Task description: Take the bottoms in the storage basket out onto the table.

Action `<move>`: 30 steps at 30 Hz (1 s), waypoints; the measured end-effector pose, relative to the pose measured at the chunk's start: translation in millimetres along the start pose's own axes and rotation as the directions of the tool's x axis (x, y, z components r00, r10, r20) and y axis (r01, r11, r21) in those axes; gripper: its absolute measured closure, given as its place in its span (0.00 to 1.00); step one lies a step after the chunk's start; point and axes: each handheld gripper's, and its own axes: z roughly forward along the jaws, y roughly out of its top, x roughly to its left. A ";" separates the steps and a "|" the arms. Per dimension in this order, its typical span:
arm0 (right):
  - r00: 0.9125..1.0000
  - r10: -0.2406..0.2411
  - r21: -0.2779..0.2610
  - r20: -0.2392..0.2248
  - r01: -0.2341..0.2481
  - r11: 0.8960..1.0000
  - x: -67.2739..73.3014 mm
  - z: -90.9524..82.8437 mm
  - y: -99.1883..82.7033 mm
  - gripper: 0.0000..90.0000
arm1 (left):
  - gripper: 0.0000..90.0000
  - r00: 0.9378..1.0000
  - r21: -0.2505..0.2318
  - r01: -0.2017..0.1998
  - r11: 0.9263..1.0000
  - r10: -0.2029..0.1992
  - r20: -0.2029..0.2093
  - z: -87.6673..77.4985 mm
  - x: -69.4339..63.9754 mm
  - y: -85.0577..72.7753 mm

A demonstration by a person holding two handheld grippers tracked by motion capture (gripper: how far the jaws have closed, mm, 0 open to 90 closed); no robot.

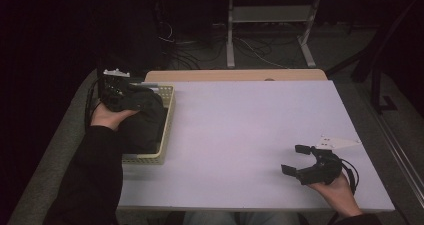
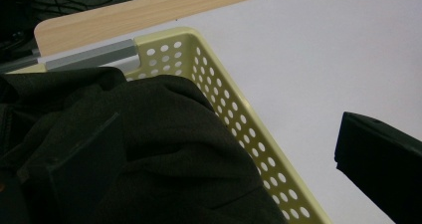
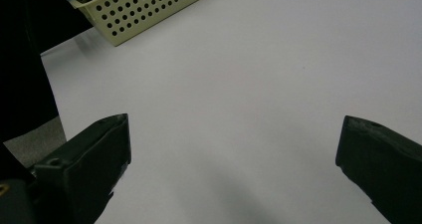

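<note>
Our left tool (image 1: 121,96) sits over the yellow perforated basket (image 2: 239,114); one jaw is clear to the side, the other is lost in the dark cloth (image 2: 149,154) right under it, so we cannot tell if it grips. Cloth fills the basket. Our right tool (image 1: 296,159) is spread wide, empty, over bare white desk (image 3: 249,84), basket well ahead of it.
</note>
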 end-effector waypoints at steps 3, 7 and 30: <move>1.000 0.000 0.000 0.000 0.000 1.000 0.1 0.0 0.0 0.01 | 0.00 1.000 0.009 0.005 1.000 -0.005 -0.012 2.9 2.7 -1.2; 1.000 0.000 0.001 -0.001 0.000 1.000 0.2 0.0 -0.1 0.01 | 0.00 1.000 0.025 0.018 1.000 -0.018 -0.023 7.1 7.9 -4.3; 1.000 0.001 0.010 -0.009 -0.001 1.000 0.3 2.5 -0.7 0.01 | 0.00 0.990 0.162 0.099 0.982 -0.081 -0.114 32.0 33.5 -22.5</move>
